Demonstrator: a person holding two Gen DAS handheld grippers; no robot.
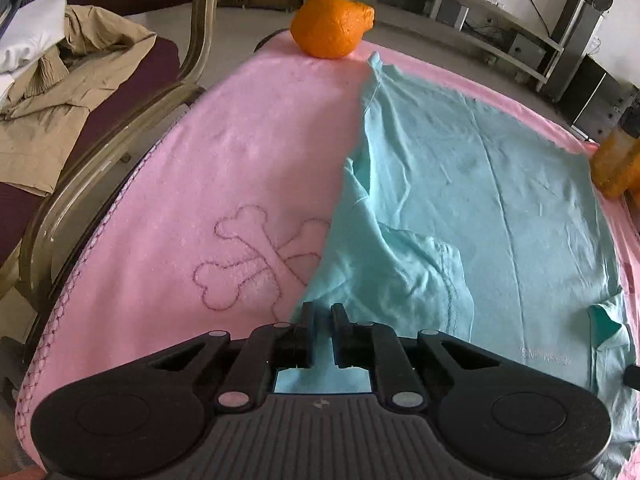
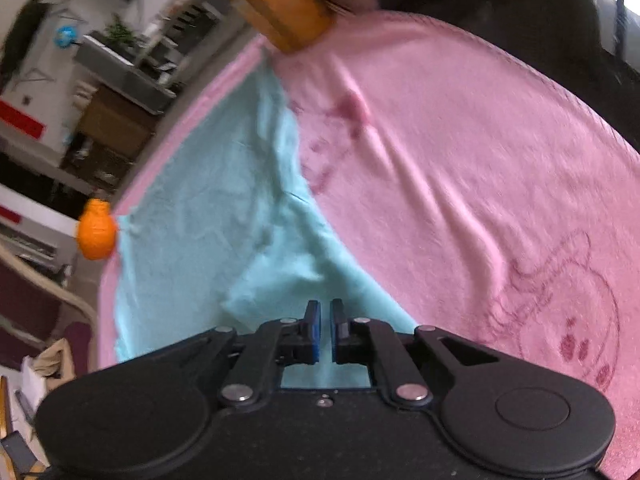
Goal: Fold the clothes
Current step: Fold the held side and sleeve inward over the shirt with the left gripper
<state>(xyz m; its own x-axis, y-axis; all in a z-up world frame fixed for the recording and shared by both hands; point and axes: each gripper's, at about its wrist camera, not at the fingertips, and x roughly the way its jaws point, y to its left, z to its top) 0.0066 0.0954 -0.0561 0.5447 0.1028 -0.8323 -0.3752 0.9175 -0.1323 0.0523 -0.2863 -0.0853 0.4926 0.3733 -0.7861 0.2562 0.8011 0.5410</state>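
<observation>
Both grippers down low on the fabric: left gripper (image 1: 323, 314) nearly closed, pinching the near edge of the teal shirt (image 1: 460, 184); right gripper (image 2: 325, 322) clamped on its opposite near corner. Spread ahead, pink towel (image 1: 224, 152) underneath everything. Shirt roughly flat, one side flipped inward, so maybe first fold started, most folding left. Far ahead of left gripper, orange (image 1: 330, 26) on towel edge.

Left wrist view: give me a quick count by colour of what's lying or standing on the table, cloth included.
Pink: 1, the towel covering the table.
Light blue: 1, the garment spread on the towel.
Orange: 2, the orange fruit at the far edge and a yellow-orange container at the right edge.
Total: 4
</observation>
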